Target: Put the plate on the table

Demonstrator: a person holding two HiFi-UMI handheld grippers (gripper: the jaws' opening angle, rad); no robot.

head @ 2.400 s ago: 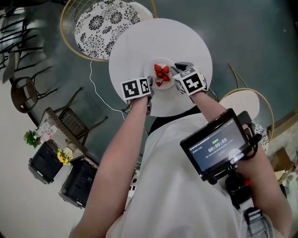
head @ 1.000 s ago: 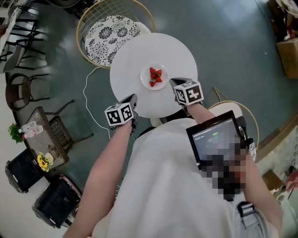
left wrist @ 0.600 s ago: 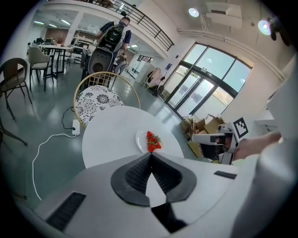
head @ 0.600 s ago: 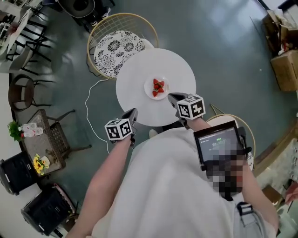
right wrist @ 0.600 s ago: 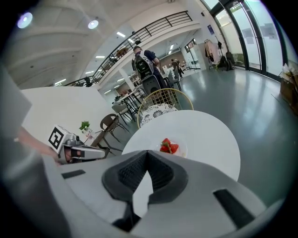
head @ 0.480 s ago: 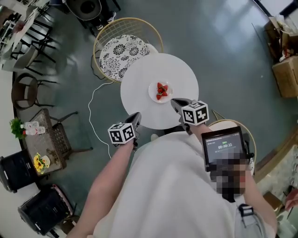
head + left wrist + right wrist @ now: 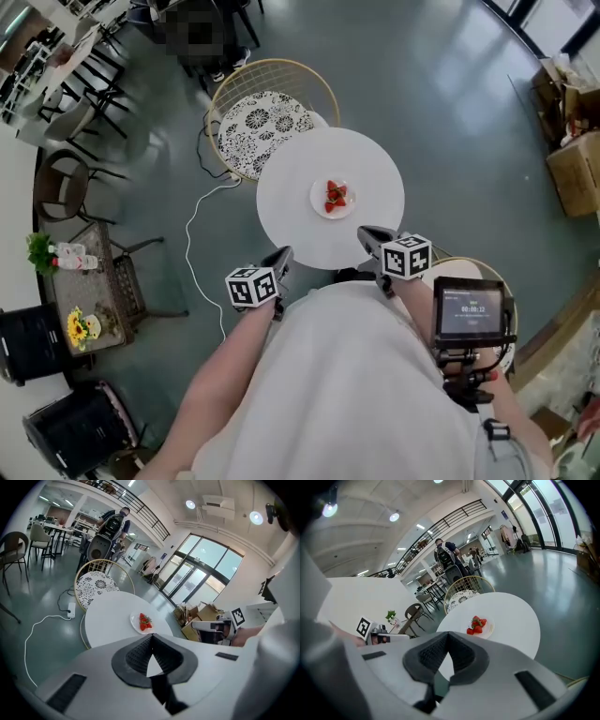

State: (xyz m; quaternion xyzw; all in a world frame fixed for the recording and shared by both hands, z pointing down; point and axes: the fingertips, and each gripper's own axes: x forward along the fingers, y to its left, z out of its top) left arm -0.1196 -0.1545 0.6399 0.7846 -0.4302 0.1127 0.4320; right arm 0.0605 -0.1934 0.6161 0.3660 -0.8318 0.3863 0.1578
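Observation:
A small white plate (image 7: 334,198) with strawberries rests near the middle of the round white table (image 7: 289,208). Both grippers are off the table on its near side, apart from the plate. My left gripper (image 7: 283,254) hangs beyond the table's near-left edge, jaws shut and empty. My right gripper (image 7: 365,233) hovers at the near-right edge, also shut on nothing. The left gripper view has the plate (image 7: 143,622) on the table (image 7: 110,618) ahead of the shut gripper (image 7: 151,637). In the right gripper view the plate (image 7: 478,625) lies beyond the shut gripper (image 7: 447,634).
A gold wire chair with a patterned cushion (image 7: 267,122) stands at the table's far-left side. A second chair (image 7: 473,272) sits near my right arm. A white cable (image 7: 200,225) trails over the floor. Cardboard boxes (image 7: 572,169) stand at the right, and a person (image 7: 115,524) in the background.
Both grippers let go of the plate and drew back off the table towards the body. The plate stays on the table. The head view has pulled back from the table.

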